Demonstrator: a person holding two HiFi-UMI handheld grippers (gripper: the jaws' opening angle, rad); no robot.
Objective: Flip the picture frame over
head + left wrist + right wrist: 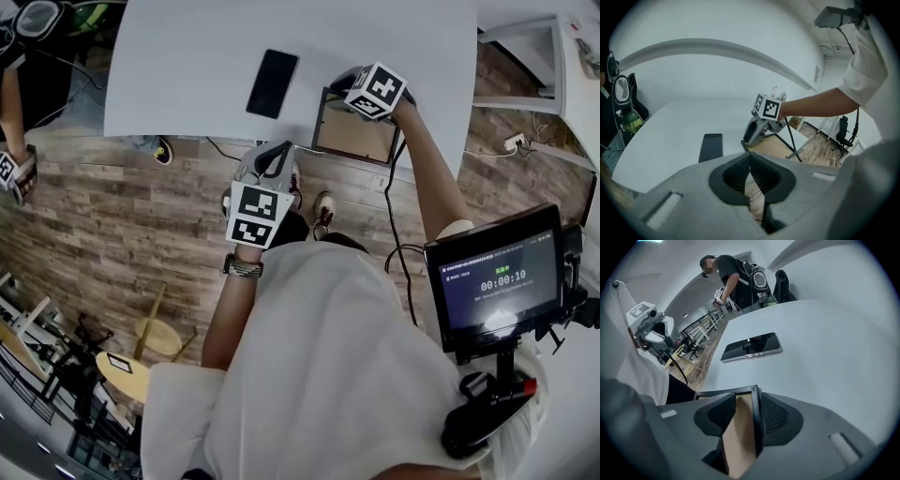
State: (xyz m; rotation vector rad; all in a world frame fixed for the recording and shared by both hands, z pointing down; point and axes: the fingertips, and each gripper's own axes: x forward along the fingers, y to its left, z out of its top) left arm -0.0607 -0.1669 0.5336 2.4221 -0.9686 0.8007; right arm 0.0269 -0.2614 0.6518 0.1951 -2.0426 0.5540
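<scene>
The picture frame (354, 139) sits at the near edge of the white table (187, 66), brown back facing up, to the right of a dark phone (272, 82). The right gripper (341, 86) pinches the frame's far edge, with the black rim and the backing board between its pads. The left gripper (272, 155) hangs just off the table's near edge, its jaws pressed together on nothing.
</scene>
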